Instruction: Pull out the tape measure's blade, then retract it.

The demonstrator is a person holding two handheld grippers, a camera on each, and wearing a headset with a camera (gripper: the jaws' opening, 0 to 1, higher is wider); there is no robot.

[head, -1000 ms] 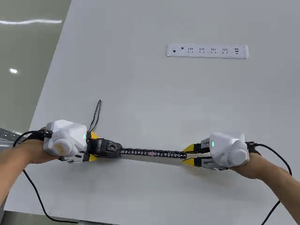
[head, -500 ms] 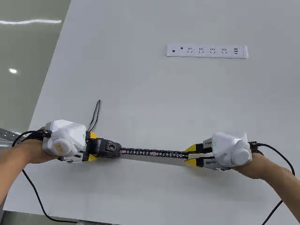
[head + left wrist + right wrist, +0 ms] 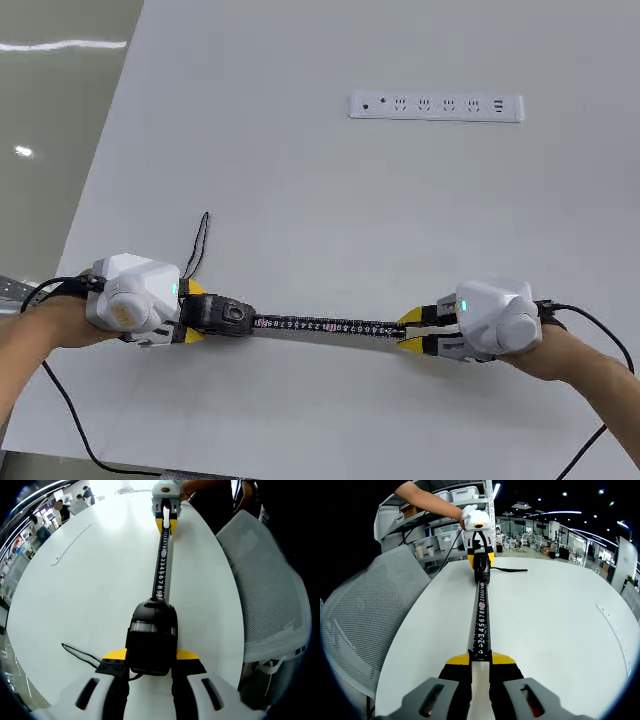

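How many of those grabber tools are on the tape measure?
2. The left gripper clamps the tape measure case; the right gripper pinches the end of the blade.

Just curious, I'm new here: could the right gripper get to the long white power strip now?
Probably not freely: the right gripper is shut on the black numbered tape blade. Only bare white table lies between it and the white power strip.

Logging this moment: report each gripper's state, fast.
Left gripper: shut on the tape measure.
Right gripper: shut on the blade, at its tip.
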